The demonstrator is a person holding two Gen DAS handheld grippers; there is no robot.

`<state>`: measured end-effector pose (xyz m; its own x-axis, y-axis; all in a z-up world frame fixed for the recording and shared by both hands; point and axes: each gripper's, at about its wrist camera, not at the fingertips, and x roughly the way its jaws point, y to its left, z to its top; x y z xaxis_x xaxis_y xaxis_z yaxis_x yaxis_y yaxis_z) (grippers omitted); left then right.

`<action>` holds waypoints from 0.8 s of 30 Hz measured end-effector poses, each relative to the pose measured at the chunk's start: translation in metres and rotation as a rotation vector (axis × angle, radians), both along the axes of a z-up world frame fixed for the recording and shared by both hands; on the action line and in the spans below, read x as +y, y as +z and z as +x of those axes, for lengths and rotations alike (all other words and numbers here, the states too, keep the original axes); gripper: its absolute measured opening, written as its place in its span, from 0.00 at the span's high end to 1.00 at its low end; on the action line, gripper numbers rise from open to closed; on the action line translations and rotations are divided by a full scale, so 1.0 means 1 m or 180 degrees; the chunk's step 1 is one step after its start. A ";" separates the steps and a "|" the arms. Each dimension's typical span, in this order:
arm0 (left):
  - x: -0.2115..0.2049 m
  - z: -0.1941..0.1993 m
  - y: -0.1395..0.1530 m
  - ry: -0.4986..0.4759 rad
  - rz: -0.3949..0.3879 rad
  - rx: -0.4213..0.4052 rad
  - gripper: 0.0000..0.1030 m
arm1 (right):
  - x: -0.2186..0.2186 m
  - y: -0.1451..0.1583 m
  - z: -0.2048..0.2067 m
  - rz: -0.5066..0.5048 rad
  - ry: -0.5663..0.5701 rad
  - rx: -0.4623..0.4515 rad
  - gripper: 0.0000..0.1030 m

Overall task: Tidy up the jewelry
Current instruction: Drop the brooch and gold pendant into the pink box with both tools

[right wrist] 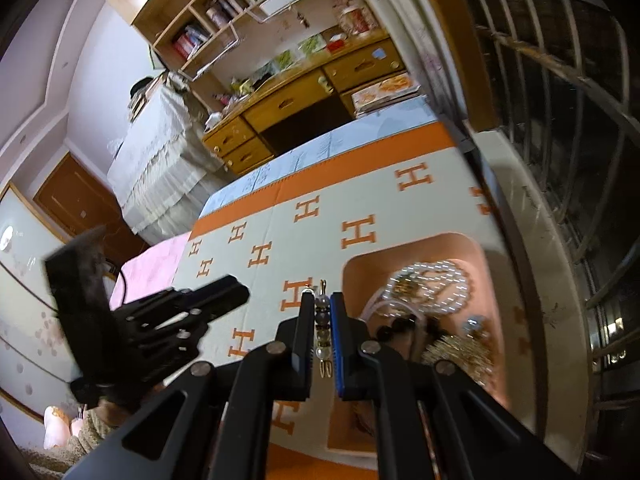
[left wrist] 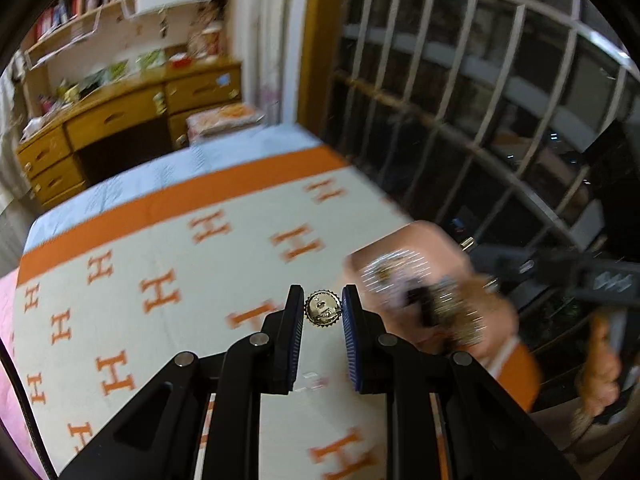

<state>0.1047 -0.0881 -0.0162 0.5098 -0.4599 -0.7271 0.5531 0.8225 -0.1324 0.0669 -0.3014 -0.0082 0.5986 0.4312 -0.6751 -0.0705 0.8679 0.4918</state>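
Note:
My left gripper [left wrist: 322, 309] is shut on a round gold brooch [left wrist: 322, 307] and holds it above the orange-and-cream mat [left wrist: 168, 248]. My right gripper [right wrist: 322, 312] is shut on a beaded bracelet [right wrist: 322, 322] with dark and pearl beads, held above the mat [right wrist: 360, 200]. A peach jewelry tray [right wrist: 490, 280] lies just right of it, holding a pearl strand [right wrist: 436, 280] and gold pieces [right wrist: 460, 350]. The tray [left wrist: 424, 236] shows blurred in the left wrist view, right of the left gripper. The right gripper also shows there [left wrist: 560, 272], and the left gripper shows in the right wrist view [right wrist: 216, 292].
The mat covers a bed with a pink cloth [right wrist: 152, 264] at its left. A wooden desk with drawers [left wrist: 120, 120] and shelves stands beyond the bed. A barred window [left wrist: 480, 80] runs along the right side, with a white sill [right wrist: 532, 280] next to the tray.

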 end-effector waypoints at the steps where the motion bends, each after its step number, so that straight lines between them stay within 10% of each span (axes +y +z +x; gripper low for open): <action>1: -0.009 -0.005 0.006 -0.0074 -0.0045 -0.0025 0.83 | -0.005 0.000 -0.005 -0.0007 -0.0045 0.0010 0.93; 15: -0.093 -0.044 -0.024 -0.0636 0.0081 0.0284 0.83 | -0.044 -0.035 -0.034 -0.0221 -0.0380 0.0459 0.92; 20: -0.091 -0.061 -0.024 -0.0543 0.0252 0.0014 0.35 | -0.044 -0.041 -0.035 -0.0169 -0.0386 0.0533 0.92; 24: -0.079 -0.070 -0.019 -0.0413 0.0301 -0.0149 0.34 | -0.041 -0.038 -0.039 -0.0081 -0.0363 0.0455 0.88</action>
